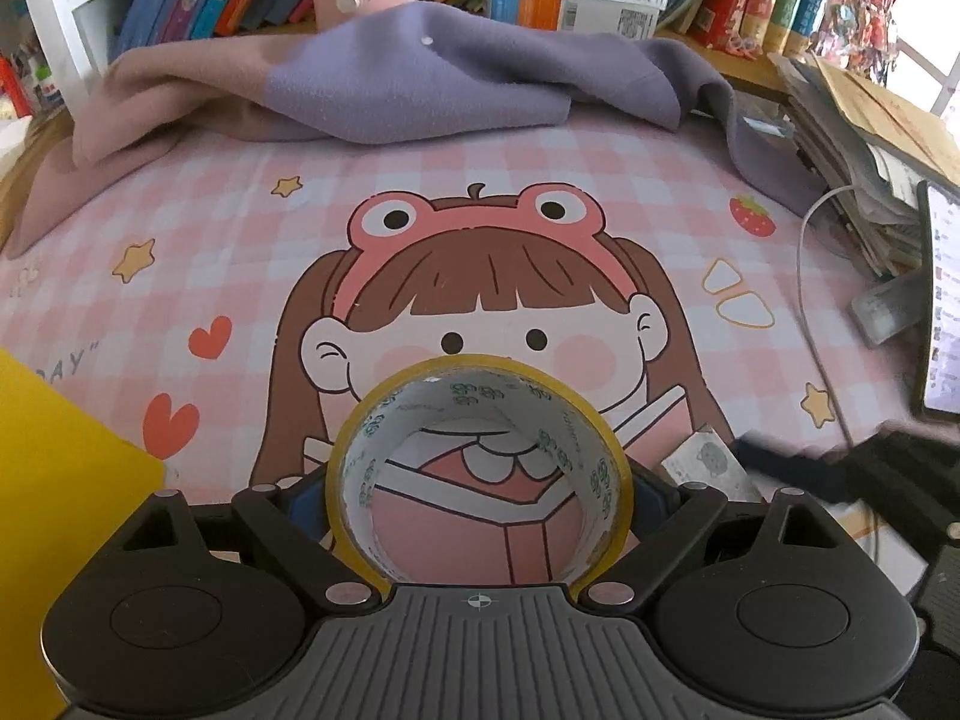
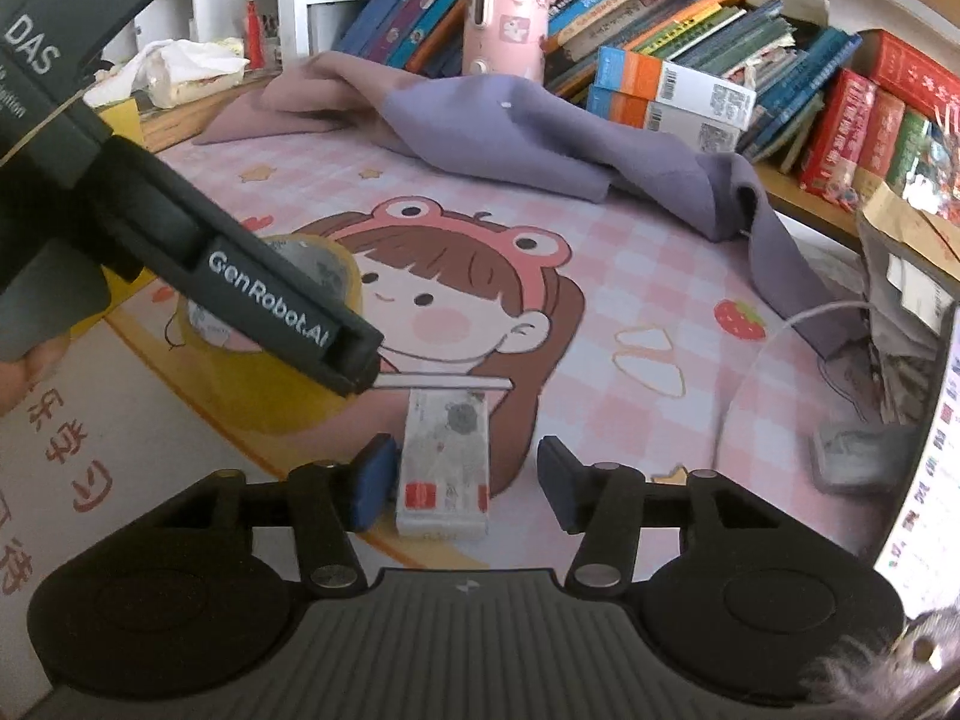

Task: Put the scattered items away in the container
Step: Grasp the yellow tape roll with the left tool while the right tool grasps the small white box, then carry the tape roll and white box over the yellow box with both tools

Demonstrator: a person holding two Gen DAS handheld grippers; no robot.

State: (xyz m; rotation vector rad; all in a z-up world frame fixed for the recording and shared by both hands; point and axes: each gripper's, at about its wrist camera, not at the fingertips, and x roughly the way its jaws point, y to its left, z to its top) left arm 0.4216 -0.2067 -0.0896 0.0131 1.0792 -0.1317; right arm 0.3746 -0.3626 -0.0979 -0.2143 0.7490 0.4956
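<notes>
On the table [image 1: 198, 228], under a pink checked mat printed with a cartoon girl in a frog headband:

Item 1. Roll of yellow tape [image 1: 480, 474], the task's thing in hand. It sits upright between the fingers of the left gripper [image 1: 480, 498], which are closed against its two sides, the hollow core facing the camera so the mat shows through it. Gripping across the rim gives flat contact on both sides, which is probably why it is carried this way. The right wrist view shows the same roll behind the left gripper's body, over the pale printed sheet edged in yellow at the left; whether it is lifted clear I cannot tell.

Item 2. Small packet [image 2: 444, 468], grey-white wrapper with red marks at the near end, lying flat on the mat. The right gripper [image 2: 465, 480] has its fingers spread wide, one on each side; the left pad is just beside the packet's edge, the right one stands apart. Nothing is held. Judged as lined up for a pinch across the narrow width.

Item 3. Yellow container [image 1: 66, 510], only a flat yellow corner visible at the left edge of the left wrist view; judged to be the destination, near the tape.

Item 4. Mauve and purple cloth [image 1: 420, 84], crumpled at the far side of the mat.

Item 5. Books [image 2: 672, 30], boxes and a pink appliance [image 2: 507, 12] behind the cloth; a white cable [image 2: 750, 360] at the right.
</notes>
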